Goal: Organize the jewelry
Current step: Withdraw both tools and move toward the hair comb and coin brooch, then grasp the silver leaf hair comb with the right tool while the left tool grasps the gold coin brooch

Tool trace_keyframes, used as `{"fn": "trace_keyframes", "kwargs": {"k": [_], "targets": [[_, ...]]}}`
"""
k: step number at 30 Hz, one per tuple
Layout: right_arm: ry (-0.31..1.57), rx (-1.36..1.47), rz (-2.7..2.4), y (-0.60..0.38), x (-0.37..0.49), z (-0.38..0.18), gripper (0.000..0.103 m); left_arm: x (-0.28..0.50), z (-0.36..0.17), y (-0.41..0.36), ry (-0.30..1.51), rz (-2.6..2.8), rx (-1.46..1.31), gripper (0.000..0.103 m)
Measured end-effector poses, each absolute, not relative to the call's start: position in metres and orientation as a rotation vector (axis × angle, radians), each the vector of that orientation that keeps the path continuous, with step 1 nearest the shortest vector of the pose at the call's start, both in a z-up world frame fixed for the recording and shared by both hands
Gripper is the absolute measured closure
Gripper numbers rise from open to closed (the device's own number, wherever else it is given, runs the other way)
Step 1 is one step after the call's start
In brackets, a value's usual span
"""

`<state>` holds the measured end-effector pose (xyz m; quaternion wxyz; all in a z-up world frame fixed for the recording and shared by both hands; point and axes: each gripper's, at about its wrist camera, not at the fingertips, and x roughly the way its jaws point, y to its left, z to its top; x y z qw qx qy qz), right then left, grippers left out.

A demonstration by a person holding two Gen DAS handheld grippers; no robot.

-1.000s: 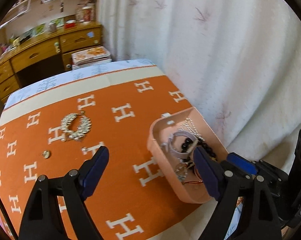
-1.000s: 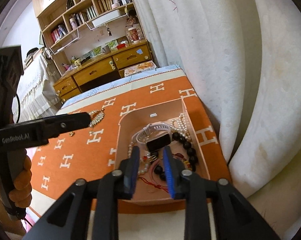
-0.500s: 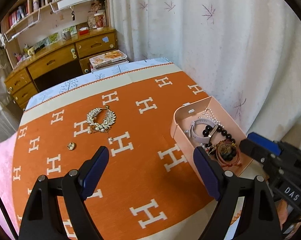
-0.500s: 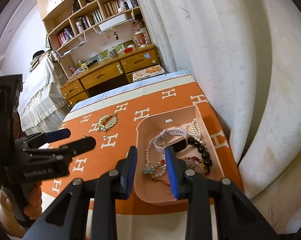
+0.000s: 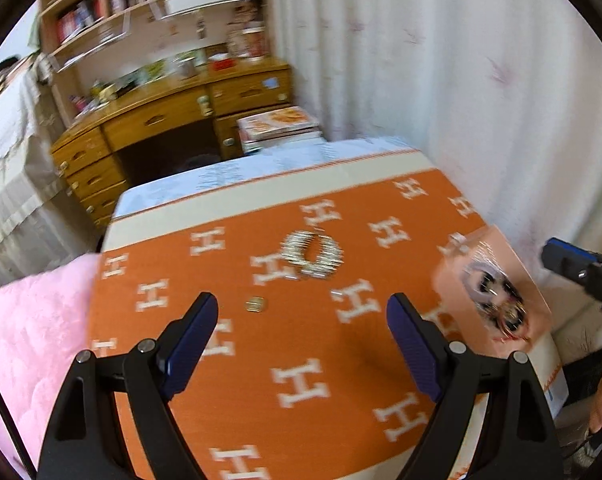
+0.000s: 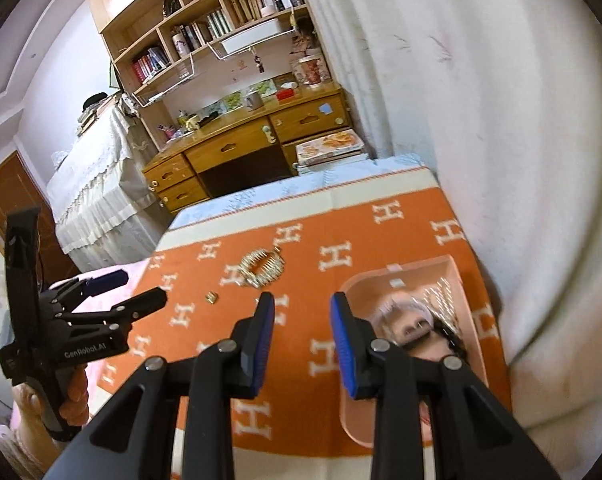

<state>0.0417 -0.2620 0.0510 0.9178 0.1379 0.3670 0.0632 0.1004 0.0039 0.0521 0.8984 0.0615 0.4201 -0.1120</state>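
Left wrist: orange cloth (image 5: 301, 360) before wooden desk (image 5: 173, 120)

the carrying surface was an orange blanket (image 6: 365, 248) patterned with white h letters and edged by a cream border, spread flat over a bed and filling the lower middle of both views. on it, near the centre of the frame, lay a coiled silver leaf-shaped necklace (image 6: 261, 268) (image 5: 312, 255). just below and to the left of it lay a small gold ring (image 6: 211, 297) (image 5: 255, 304), apart from the necklace. at the right side of the blanket stood a pink tray (image 6: 467, 276) (image 5: 497, 240) with jewelry heaped inside, blurred in both views. a pink quilt (image 5: 33, 320) lay against the blanket's left edge.
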Motion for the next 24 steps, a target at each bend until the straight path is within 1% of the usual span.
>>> {"fn": "trace_keyframes", "kwargs": {"k": [5, 10, 13, 15, 17, 21, 24], "targets": [[0.808, 0.295, 0.175, -0.246, 0.087, 0.071, 0.074, 0.129, 0.059, 0.051, 0.899, -0.148, 0.097, 0.018], [0.88, 0.29, 0.222, -0.218, 0.135, 0.07, 0.074, 0.149, 0.038, 0.068, 0.964, -0.135, 0.084, 0.018], [0.931, 0.278, 0.251, -0.199, 0.158, 0.058, 0.074, 0.163, 0.012, 0.066, 1.017, -0.153, 0.089, 0.02], [0.969, 0.254, 0.268, -0.184, 0.174, 0.045, 0.074, 0.171, -0.005, 0.062, 1.053, -0.17, 0.09, 0.027], [1.012, 0.222, 0.286, -0.168, 0.19, 0.029, 0.074, 0.18, -0.021, 0.06, 1.092, -0.188, 0.08, 0.03], [1.097, 0.176, 0.307, -0.146, 0.216, -0.004, 0.074, 0.196, -0.05, 0.054, 1.152, -0.216, 0.062, 0.033], [1.164, 0.14, 0.308, -0.134, 0.234, -0.031, 0.074, 0.204, -0.069, 0.05, 1.188, -0.233, 0.06, 0.034]]}}
